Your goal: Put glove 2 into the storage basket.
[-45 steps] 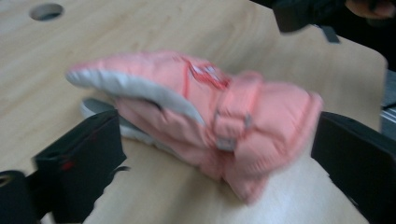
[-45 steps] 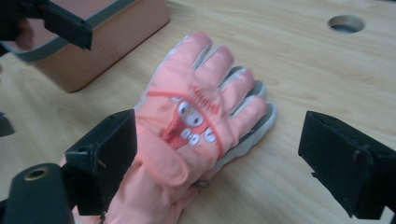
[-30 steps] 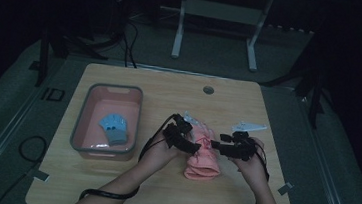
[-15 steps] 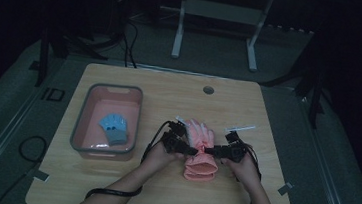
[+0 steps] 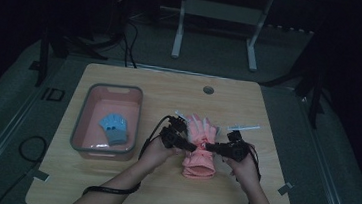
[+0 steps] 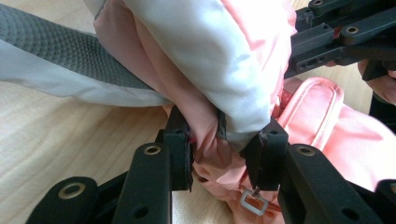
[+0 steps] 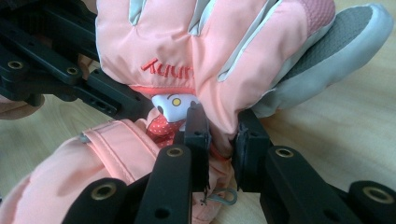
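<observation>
Fingers (image 6: 180, 154) of the left gripper (image 6: 219, 161) are clamped on a fold of the pink glove (image 5: 200, 146), pinching pink and pale-grey fabric between them. Right gripper (image 7: 219, 149) likewise: its fingers (image 7: 196, 140) are closed on a pinch of pink fabric just below the red lettering.

High view: glove lies near the middle of the desk (image 5: 110, 185), finger end away from the person, cuff toward them. Left gripper (image 5: 192, 146) and right gripper (image 5: 211, 147) meet at the glove's mid-section from either side, tips close together.

Left gripper view: glove's finger part is raised off the wood, the dark textured palm patch facing the camera side; cuff with strap rests on the desk.

Grey bin (image 5: 82, 122) stands on the left of the desk, well apart from the glove. A blue glove (image 5: 114, 128) lies inside it.
</observation>
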Demonstrator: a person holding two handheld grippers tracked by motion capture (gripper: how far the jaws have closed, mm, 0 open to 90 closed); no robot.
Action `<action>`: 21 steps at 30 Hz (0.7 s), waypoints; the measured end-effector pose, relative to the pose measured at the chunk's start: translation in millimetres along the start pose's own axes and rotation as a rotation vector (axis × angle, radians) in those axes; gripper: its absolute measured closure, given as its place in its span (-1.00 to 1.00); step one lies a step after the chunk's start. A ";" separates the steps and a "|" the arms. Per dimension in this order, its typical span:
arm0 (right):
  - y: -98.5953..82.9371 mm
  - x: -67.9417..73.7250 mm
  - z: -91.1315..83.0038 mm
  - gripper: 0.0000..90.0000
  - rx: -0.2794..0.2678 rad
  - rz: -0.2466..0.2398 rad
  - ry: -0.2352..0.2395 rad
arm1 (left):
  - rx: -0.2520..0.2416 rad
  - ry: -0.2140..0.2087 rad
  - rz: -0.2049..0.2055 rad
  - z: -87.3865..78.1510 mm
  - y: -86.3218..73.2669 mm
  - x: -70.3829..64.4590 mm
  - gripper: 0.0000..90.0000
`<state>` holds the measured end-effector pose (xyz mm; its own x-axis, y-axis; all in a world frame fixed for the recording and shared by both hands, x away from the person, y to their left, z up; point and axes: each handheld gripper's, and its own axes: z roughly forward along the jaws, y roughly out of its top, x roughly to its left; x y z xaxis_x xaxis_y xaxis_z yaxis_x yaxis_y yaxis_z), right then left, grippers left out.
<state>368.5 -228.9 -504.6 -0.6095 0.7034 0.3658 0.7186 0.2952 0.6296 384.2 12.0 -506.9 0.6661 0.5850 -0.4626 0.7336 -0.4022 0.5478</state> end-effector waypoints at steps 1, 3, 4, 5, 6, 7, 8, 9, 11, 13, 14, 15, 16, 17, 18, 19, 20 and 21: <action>2.1 2.7 -1.7 0.74 -0.008 -0.008 -0.009 | -0.005 0.001 -0.003 -2.6 1.3 -1.0 0.47; 6.5 8.2 -4.7 0.74 -0.016 -0.020 -0.023 | -0.011 0.002 -0.001 -9.2 3.5 -2.1 0.47; 8.9 10.7 -5.9 0.74 -0.019 -0.022 -0.024 | -0.011 0.003 0.005 -13.1 4.5 -2.6 0.47; 11.1 12.6 -7.0 0.74 -0.025 -0.026 -0.020 | -0.011 0.005 0.010 -17.1 5.6 -3.0 0.47; 13.5 14.9 -7.9 0.74 -0.028 -0.032 -0.017 | -0.013 0.005 0.011 -20.9 6.4 -3.7 0.47; 16.1 16.7 -8.7 0.73 -0.031 -0.033 -0.011 | -0.011 0.011 0.018 -24.9 7.5 -4.1 0.47; 18.7 18.6 -9.2 0.73 -0.033 -0.032 -0.006 | -0.011 0.014 0.023 -28.9 8.7 -4.6 0.47; 21.3 20.7 -9.8 0.73 -0.036 -0.036 -0.003 | -0.013 0.016 0.024 -33.0 10.0 -4.8 0.47; 26.9 25.7 -11.0 0.73 -0.045 -0.044 -0.002 | -0.014 0.024 0.032 -40.9 12.9 -5.4 0.47; 32.6 30.6 -12.1 0.73 -0.054 -0.050 -0.002 | -0.014 0.031 0.040 -48.8 15.7 -5.5 0.47; 35.6 32.9 -12.4 0.73 -0.055 -0.055 -0.002 | -0.016 0.032 0.042 -52.4 16.8 -5.3 0.47; 38.4 34.9 -12.6 0.73 -0.058 -0.059 -0.001 | -0.014 0.034 0.044 -56.1 17.9 -4.7 0.47; 41.2 37.2 -12.8 0.73 -0.059 -0.060 0.001 | -0.018 0.036 0.044 -59.6 18.6 -4.1 0.47; 43.9 39.4 -12.7 0.73 -0.062 -0.066 0.000 | -0.017 0.037 0.046 -63.1 19.2 -3.5 0.47; 46.5 41.6 -12.5 0.73 -0.063 -0.070 0.002 | -0.022 0.040 0.044 -66.1 19.6 -3.2 0.47; 48.9 43.4 -12.1 0.73 -0.066 -0.073 0.003 | -0.024 0.042 0.045 -69.2 19.9 -2.3 0.47; 51.3 44.9 -11.6 0.73 -0.069 -0.077 0.006 | -0.026 0.045 0.045 -71.9 20.3 -1.7 0.47; 53.6 46.6 -11.0 0.74 -0.069 -0.082 0.007 | -0.024 0.047 0.047 -74.8 20.8 -0.8 0.47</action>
<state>375.0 -187.3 -446.3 -0.6677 0.6740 0.3160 0.6418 0.3063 0.7030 388.9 55.9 -443.0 0.6921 0.5989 -0.4030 0.6980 -0.4129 0.5851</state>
